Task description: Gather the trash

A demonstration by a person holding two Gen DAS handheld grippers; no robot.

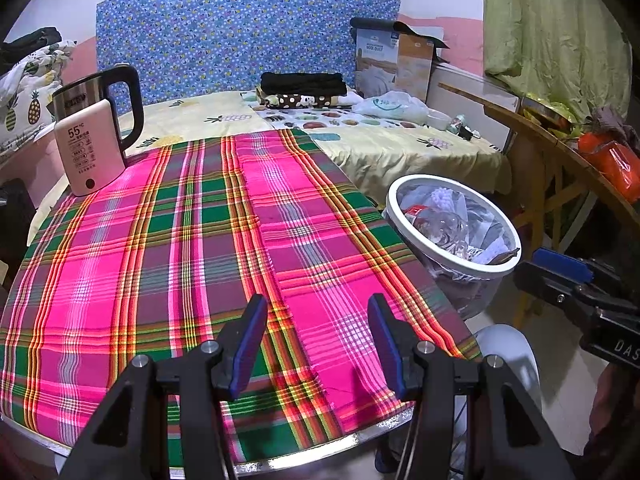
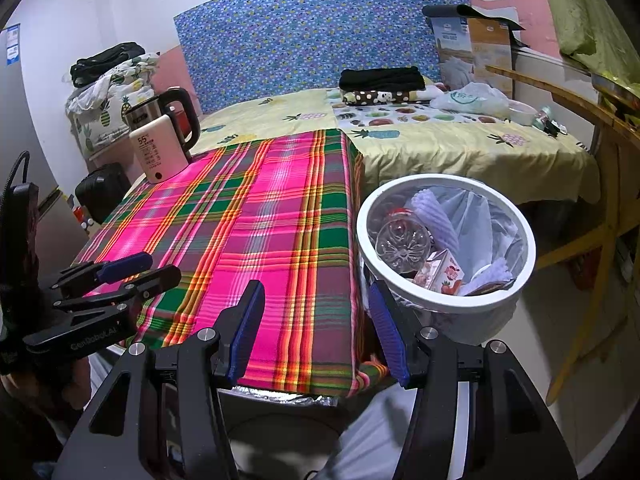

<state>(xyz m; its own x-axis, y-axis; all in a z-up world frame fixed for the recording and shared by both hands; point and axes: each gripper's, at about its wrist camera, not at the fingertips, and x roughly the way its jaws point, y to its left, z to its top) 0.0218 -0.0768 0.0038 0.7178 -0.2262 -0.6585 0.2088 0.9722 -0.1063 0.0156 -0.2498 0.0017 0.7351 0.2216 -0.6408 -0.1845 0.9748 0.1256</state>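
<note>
A white trash bin (image 2: 442,304) with a clear liner stands on the floor right of the table; it also shows in the left wrist view (image 1: 456,268). Inside lie a clear plastic bottle (image 2: 402,246), a small carton (image 2: 442,274) and crumpled paper (image 2: 434,214). My left gripper (image 1: 318,344) is open and empty over the near part of the plaid tablecloth (image 1: 200,248). My right gripper (image 2: 316,328) is open and empty above the table's near right edge, just left of the bin. Each gripper shows in the other's view, the left gripper (image 2: 136,272) and the right gripper (image 1: 560,268).
A steel kettle (image 1: 104,100) and a white 55° warmer (image 1: 86,152) stand at the table's far left. A bed (image 1: 360,136) with folded clothes (image 1: 304,88) and a plastic bag (image 1: 392,106) lies behind. A wooden table (image 1: 560,160) stands right of the bin.
</note>
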